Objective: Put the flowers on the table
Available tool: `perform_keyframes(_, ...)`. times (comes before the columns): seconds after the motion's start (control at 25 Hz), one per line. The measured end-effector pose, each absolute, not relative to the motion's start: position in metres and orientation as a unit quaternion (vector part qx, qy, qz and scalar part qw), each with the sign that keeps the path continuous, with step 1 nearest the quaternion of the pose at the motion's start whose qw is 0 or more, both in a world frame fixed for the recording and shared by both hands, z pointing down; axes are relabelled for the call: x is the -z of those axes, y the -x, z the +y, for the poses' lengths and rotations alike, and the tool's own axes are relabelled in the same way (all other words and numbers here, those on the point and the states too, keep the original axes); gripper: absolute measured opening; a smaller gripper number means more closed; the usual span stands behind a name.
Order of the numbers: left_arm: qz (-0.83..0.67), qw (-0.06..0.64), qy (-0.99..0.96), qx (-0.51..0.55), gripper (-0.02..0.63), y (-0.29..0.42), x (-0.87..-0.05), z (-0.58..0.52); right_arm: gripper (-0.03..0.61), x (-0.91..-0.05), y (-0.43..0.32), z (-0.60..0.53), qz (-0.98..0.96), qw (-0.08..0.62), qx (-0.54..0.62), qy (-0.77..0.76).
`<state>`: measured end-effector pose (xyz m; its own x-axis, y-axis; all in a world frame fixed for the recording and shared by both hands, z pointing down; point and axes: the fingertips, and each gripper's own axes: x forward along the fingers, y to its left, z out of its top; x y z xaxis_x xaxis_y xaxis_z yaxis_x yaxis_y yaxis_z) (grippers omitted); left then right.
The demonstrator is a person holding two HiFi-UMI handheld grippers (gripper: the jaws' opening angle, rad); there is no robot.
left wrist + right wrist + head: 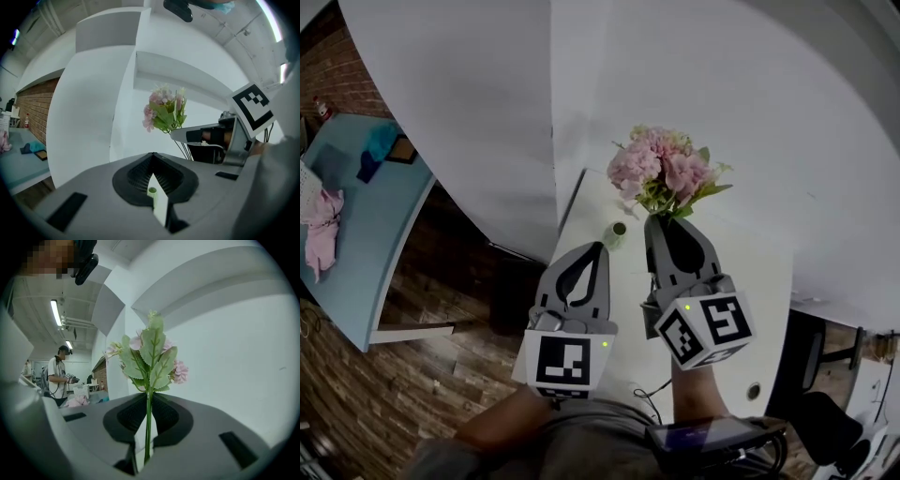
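Observation:
A bunch of pink flowers [661,169] with green leaves stands upright above the white table [741,281]. My right gripper [661,220] is shut on its thin green stem [148,427], with the blooms [150,357] rising just past the jaw tips. The left gripper view shows the same flowers [164,110] off to the right. My left gripper [598,247] is beside it on the left, shut with nothing in it. A small green vase [617,232] stands on the table just past the left gripper's tips and shows through the slit of its jaws [152,191].
White walls [487,112] close off the table's far side. A light blue table [356,225] with a pink cloth [321,230] stands at the left over a wooden floor [441,356]. A dark device [703,436] with cables lies at the near edge. A person [57,376] stands far off.

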<state>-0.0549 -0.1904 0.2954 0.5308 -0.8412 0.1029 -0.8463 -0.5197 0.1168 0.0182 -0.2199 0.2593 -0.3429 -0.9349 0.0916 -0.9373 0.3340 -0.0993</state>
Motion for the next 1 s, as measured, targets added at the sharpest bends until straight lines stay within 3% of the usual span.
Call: perform_keyframes(1.0, -0.504, 0.155, -0.85, -0.025, 0.008, 0.074, -0.36, -0.276, 0.035, -0.268, 0.005, -0.338, -0.847, -0.045, -0.083, -0.523)
